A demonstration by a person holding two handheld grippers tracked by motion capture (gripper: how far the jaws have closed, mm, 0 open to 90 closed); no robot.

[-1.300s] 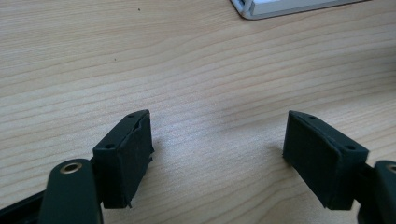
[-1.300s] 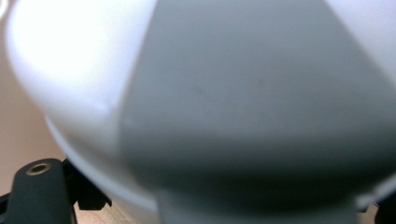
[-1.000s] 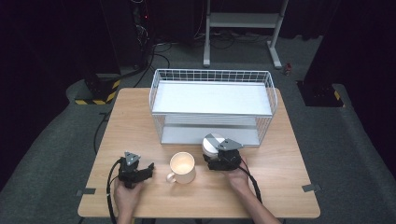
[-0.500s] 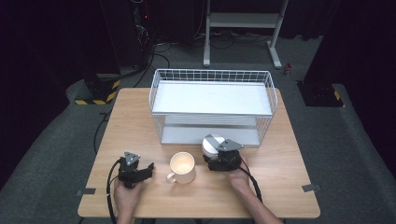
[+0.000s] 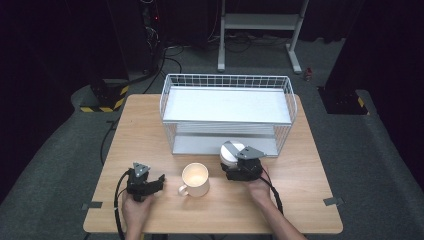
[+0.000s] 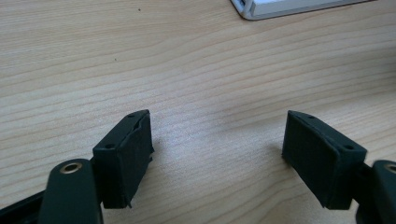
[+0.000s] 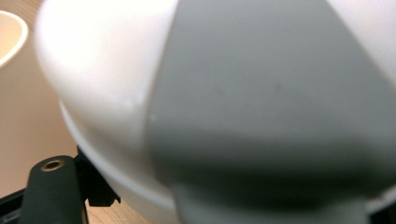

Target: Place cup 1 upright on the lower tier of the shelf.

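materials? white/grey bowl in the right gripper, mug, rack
Bowl: smooth white body with a matte grey panel, soft sheen; glazed ceramic or plastic, can't tell.
Mug: cream, glossy, thick rim; likely glazed ceramic.
Rack: thin white wire grid, looks like coated metal; its flat shelves look like painted sheet or plastic.
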